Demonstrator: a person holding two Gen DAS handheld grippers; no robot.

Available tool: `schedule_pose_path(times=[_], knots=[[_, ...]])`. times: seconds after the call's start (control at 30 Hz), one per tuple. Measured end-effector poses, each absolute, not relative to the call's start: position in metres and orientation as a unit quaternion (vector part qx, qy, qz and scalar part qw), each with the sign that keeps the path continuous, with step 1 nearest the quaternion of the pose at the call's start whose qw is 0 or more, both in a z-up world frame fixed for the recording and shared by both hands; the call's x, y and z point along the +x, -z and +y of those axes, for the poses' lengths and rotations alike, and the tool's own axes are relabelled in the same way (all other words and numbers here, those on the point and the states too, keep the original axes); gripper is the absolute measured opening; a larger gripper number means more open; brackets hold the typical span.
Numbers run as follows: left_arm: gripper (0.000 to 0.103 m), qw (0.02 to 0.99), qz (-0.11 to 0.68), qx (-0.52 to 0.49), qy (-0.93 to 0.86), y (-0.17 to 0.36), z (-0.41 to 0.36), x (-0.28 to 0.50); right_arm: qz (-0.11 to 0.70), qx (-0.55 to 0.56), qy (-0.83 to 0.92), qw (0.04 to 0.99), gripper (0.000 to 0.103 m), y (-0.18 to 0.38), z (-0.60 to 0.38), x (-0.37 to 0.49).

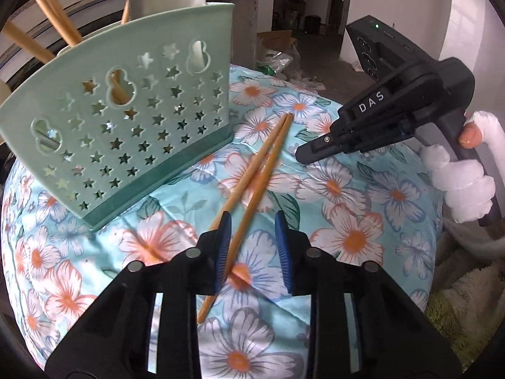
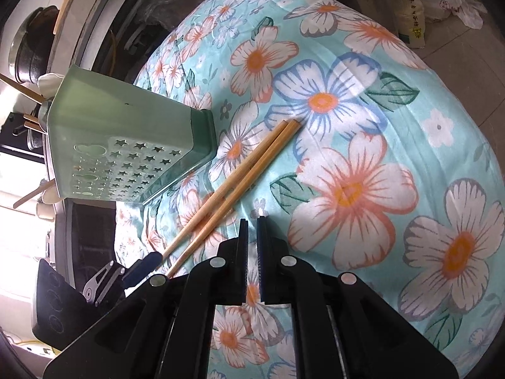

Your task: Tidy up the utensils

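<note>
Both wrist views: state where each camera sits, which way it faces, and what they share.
Left wrist: on the left gripper, facing its open fingers over two chopsticks; the right gripper and gloved hand show.
Right wrist: on the right gripper, nearly closed and empty, looking across the floral cloth.
Shared: chopsticks, green utensil holder, cloth.

Floral cloth [image 1: 363,189]; green holder [image 1: 126,132] and chopsticks [image 1: 252,170] on it

Daylight falls bright and soft over the floral tablecloth [image 1: 363,189], with a sheen of glare on the cloth toward its far edge in the right wrist view. Strong fisheye curving bends every edge; corners go black. Background clutter looks dim and slightly blurred.
</note>
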State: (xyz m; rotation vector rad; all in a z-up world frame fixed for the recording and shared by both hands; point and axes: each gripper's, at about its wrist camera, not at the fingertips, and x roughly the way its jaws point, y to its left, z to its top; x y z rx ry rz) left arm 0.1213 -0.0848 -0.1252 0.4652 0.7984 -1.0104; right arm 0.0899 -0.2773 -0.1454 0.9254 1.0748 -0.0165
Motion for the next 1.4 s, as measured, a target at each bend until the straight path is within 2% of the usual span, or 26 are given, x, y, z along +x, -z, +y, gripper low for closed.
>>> schedule_pose_path(times=[0.1, 0.27, 0.5, 0.77, 0.87, 0.93, 1.27, 1.4], knots=[[0.017, 0.772, 0.361, 0.250, 0.460, 0.133, -0.099, 0.120, 0.490, 0.433, 0.008, 0.757, 0.006, 0.147, -0.282, 0.087], [0.016, 0.767, 0.350, 0.281, 0.458, 0.142, -0.123, 0.120, 0.484, 0.441, 0.006, 0.756, 0.006, 0.149, -0.284, 0.087], [0.009, 0.754, 0.332, 0.313, 0.472, 0.145, -0.145, 0.108, 0.473, 0.453, 0.012, 0.756, 0.006, 0.149, -0.290, 0.081], [0.007, 0.697, 0.418, 0.283, 0.509, 0.141, -0.125, 0.104, 0.456, 0.466, 0.022, 0.758, 0.006, 0.143, -0.307, 0.070], [0.015, 0.692, 0.432, 0.269, 0.513, 0.142, -0.116, 0.104, 0.453, 0.469, 0.023, 0.758, 0.006, 0.144, -0.309, 0.067], [0.033, 0.694, 0.437, 0.257, 0.511, 0.142, -0.116, 0.109, 0.453, 0.470, 0.023, 0.757, 0.006, 0.144, -0.307, 0.067], [0.034, 0.697, 0.453, 0.231, 0.506, 0.150, -0.148, 0.132, 0.456, 0.476, 0.024, 0.751, 0.006, 0.151, -0.306, 0.065], [0.030, 0.703, 0.451, 0.232, 0.498, 0.155, -0.163, 0.137, 0.457, 0.480, 0.024, 0.748, 0.006, 0.154, -0.306, 0.066]])
